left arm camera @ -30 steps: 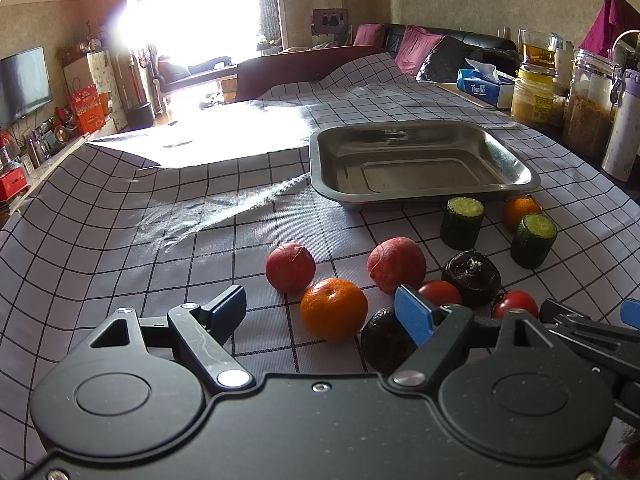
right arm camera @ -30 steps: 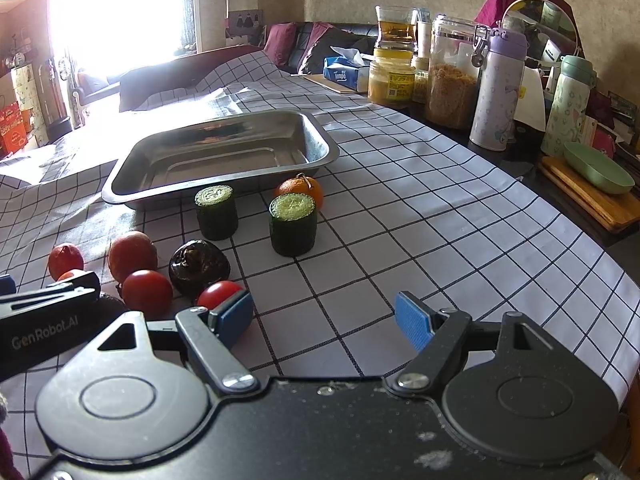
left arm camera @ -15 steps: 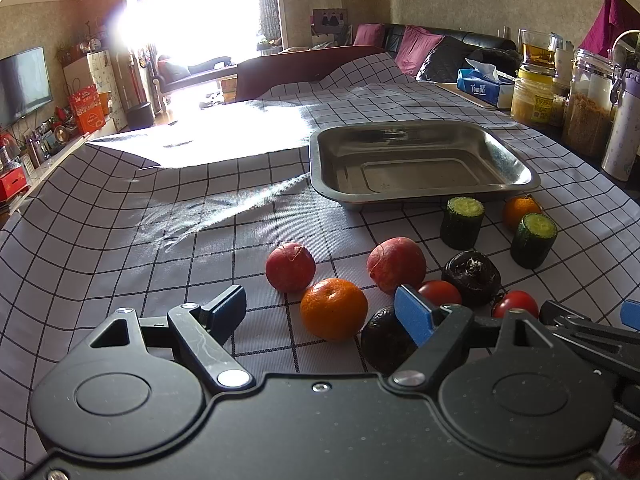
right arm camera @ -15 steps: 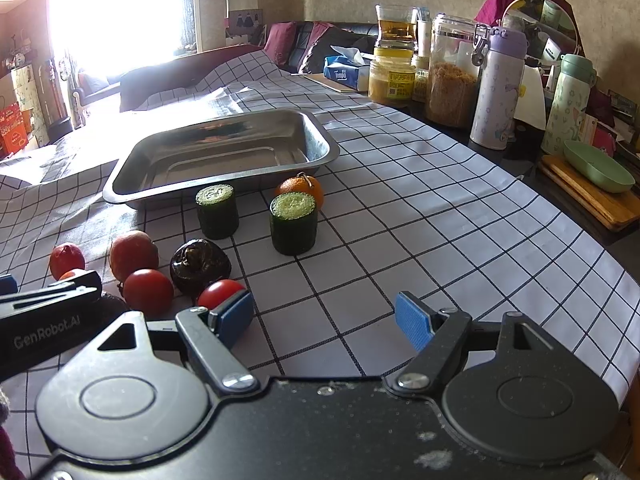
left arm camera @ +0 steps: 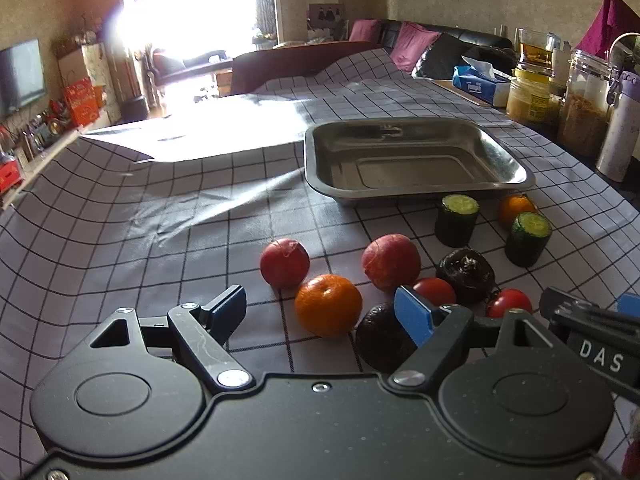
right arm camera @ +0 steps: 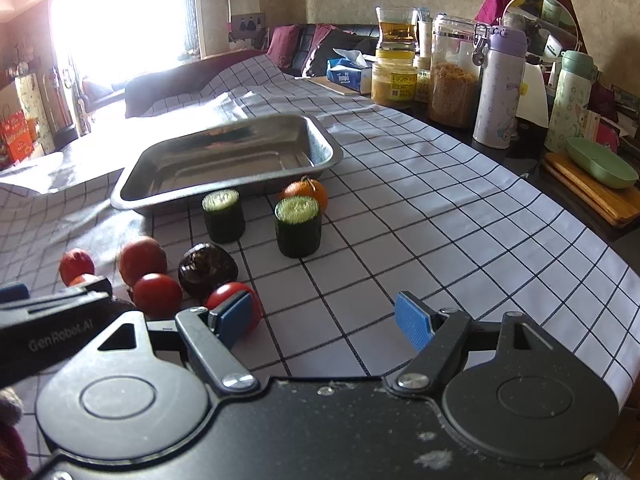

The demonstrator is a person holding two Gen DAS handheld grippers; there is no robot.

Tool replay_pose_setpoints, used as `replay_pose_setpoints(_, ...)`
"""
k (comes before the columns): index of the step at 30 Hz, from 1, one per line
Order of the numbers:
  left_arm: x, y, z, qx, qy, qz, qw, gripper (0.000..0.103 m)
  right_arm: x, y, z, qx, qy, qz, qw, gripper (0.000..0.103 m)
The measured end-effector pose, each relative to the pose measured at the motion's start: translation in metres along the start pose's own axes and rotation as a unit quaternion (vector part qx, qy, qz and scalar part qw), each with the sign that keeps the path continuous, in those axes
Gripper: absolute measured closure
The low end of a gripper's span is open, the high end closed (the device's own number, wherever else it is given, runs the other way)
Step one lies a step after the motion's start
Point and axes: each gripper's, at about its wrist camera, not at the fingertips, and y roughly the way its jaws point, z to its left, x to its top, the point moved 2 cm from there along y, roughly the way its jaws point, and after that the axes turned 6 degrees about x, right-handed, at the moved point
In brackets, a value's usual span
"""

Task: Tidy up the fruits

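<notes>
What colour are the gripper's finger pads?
Blue. The pads show best in the right wrist view.

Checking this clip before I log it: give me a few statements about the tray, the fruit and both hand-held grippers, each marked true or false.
1. The metal tray has fruit in it. False: it holds nothing.
2. Both cucumber pieces stand upright on the cloth. True.
3. The left hand-held gripper is shut on an orange. False: its jaws are open, with the large orange lying on the cloth between them.
4. The right hand-held gripper is open and holds nothing. True.
5. A small orange sits behind one cucumber piece. True.
</notes>
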Motion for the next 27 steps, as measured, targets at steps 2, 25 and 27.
replay_pose_setpoints(2, 0.001, 0.002, 0.001, -0.011, -0.003, 0.013, 0.9998, 0.021, 0.003, -0.001, 0.000, 0.001, 0.001, -0.001, 1.000, 0.023)
replay_pose_setpoints(25, 0.046, 0.015, -0.013, -0.031, 0.001, 0.080, 0.9963, 0.021, 0.068, 0.020, -0.012, 0.061, -0.014, 0.026, 0.998, 0.024)
replay_pose_setpoints(27, 0.050, 0.014, -0.013, -0.030, -0.001, 0.079, 0.9964, 0.021, 0.075, 0.024, -0.014, 0.066, -0.012, 0.029, 0.997, 0.024)
